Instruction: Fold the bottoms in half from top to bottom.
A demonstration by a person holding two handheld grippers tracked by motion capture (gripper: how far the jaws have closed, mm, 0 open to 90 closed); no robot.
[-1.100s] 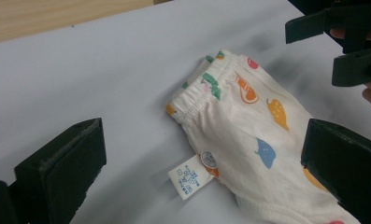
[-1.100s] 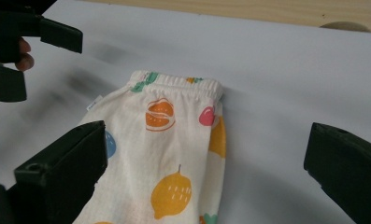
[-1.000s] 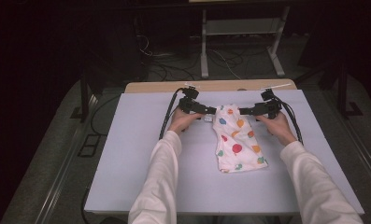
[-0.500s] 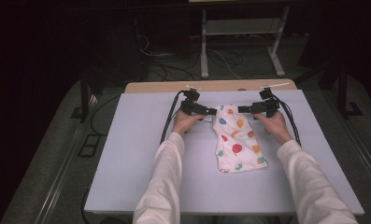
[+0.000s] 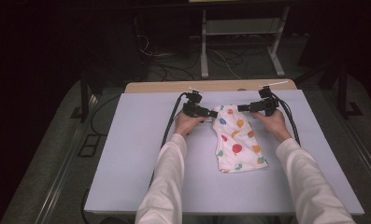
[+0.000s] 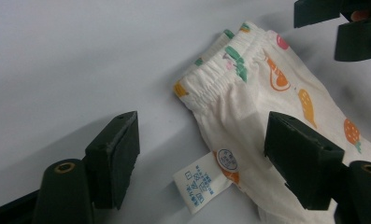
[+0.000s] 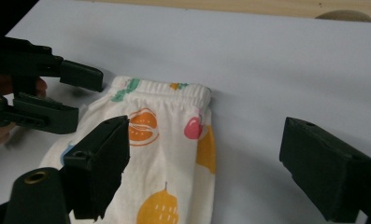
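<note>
The little white shorts [image 5: 236,140] with fruit pictures lay flat on the table [image 5: 127,140], and my left gripper [image 5: 210,113] and right gripper [image 5: 243,108] sat wide open at the two ends of the stretchy waistband, holding nothing. A small white tag [image 6: 201,181] stuck out between my left jaws, but its writing was too tiny to read.

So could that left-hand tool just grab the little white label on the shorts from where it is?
Probably yes: the left gripper is open, and the label lies on bare table between its fingers, with nothing covering it.
</note>
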